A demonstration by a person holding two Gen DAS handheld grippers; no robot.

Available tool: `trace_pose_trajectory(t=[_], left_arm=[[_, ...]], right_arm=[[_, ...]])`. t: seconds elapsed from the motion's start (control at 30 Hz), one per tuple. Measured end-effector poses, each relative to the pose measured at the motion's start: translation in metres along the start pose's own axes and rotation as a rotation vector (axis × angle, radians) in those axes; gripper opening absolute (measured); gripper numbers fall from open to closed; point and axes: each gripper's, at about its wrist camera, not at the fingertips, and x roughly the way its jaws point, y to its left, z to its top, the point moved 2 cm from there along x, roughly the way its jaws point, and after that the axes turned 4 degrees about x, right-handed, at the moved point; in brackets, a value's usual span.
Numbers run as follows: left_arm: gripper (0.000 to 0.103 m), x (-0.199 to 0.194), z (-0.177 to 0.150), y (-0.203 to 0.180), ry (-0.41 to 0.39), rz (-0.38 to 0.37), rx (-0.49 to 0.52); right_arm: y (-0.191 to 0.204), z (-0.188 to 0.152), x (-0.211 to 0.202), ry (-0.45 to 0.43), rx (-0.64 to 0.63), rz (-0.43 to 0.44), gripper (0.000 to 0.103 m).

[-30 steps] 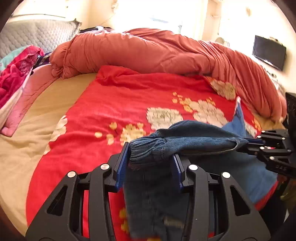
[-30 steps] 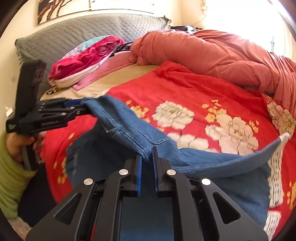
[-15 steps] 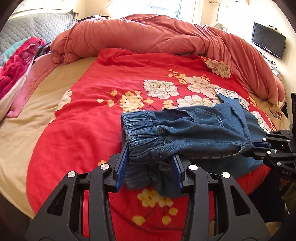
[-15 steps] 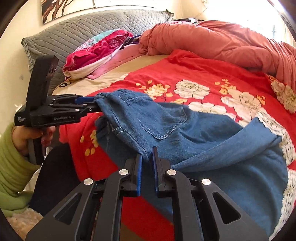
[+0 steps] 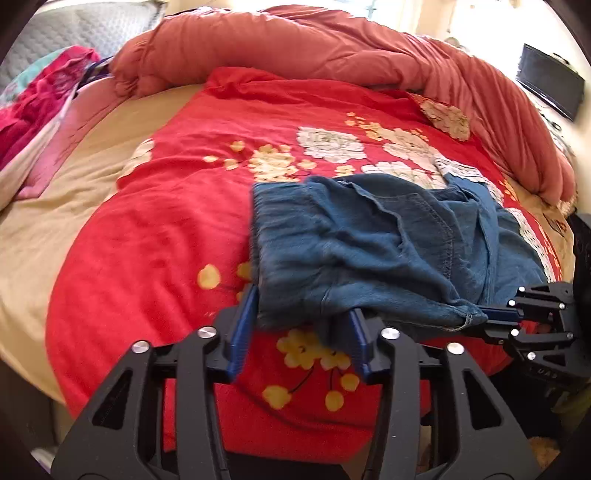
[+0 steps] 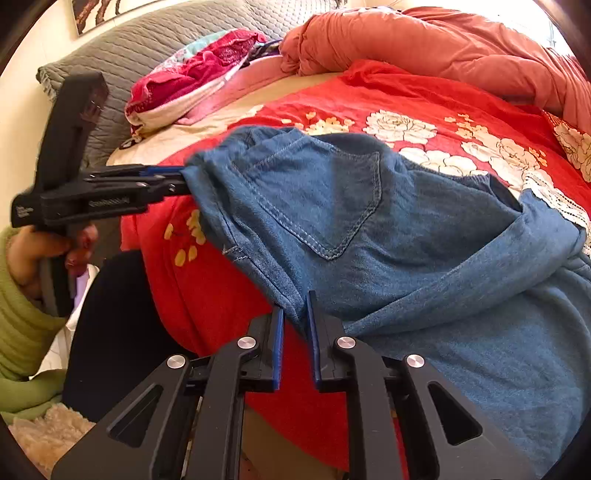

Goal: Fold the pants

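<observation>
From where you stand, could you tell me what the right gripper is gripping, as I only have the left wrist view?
Observer: The right gripper is shut on the near edge of the jeans, just below the back pocket.
Operator: Thank you. Is there anything at the bed's head that I'm missing?
Observer: A grey quilted headboard with a framed picture above it.
Operator: And who holds my left gripper?
Observer: A hand in a green sleeve holds the left gripper.
</observation>
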Motion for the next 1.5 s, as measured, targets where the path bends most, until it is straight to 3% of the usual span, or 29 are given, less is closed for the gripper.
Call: trace_pose_trajectory(t=[0.13,0.3,0.43,0.5,0.63,0.8,0.9,1.03,1.23,1.3,1.33,1.5], left_arm=[[0.048,-0.012,-0.004,0.003,0.009,-0.003,-0.014],[0.048,-0.036,-0.008,0.006,-0.007,0.040,-0.018],[0.048,-0.047,0.000,0.001,-0.043,0.027,-0.022],[0.048,-0.043,0.007,-0.009,-0.052,0.000,-0.013],[0.048,-0.023,0.022,-0.042,-0.056,-0.128,0.015],[0.048,0.011,0.017,-0.058,0.009,-0.054,0.081],[0.048,0.027,0.006,-0.059,0.038,0.006,0.124],[0.048,0.031,0.000,-0.062,0.037,0.029,0.156],[0.048,0.033,-0.001,-0.055,0.036,-0.007,0.123],[0.048,0.034,-0.002,-0.058,0.031,0.000,0.132],[0.048,0.034,-0.003,-0.058,0.029,-0.001,0.134],[0.048,0.037,-0.004,-0.059,0.029,-0.008,0.133]], right_arm=[[-0.001,-0.001,0.002,0.010,0.009,0.004,0.012],[-0.002,-0.001,0.004,0.018,0.007,0.004,0.013],[-0.002,-0.002,0.004,0.015,0.015,0.011,0.015],[-0.002,-0.002,0.003,0.014,0.029,0.031,0.022],[0.004,-0.003,-0.003,0.006,0.022,0.037,0.029],[0.000,-0.004,-0.029,-0.030,0.063,0.061,0.035],[-0.006,0.002,-0.043,-0.071,0.072,0.031,0.035],[-0.014,0.020,-0.042,-0.091,0.072,-0.041,0.035],[-0.027,0.033,-0.010,-0.020,0.062,-0.140,0.036],[-0.038,0.027,0.007,0.044,0.097,-0.180,0.050],[-0.041,0.024,0.012,0.065,0.113,-0.185,0.050],[-0.045,0.019,0.019,0.059,0.115,-0.188,0.052]])
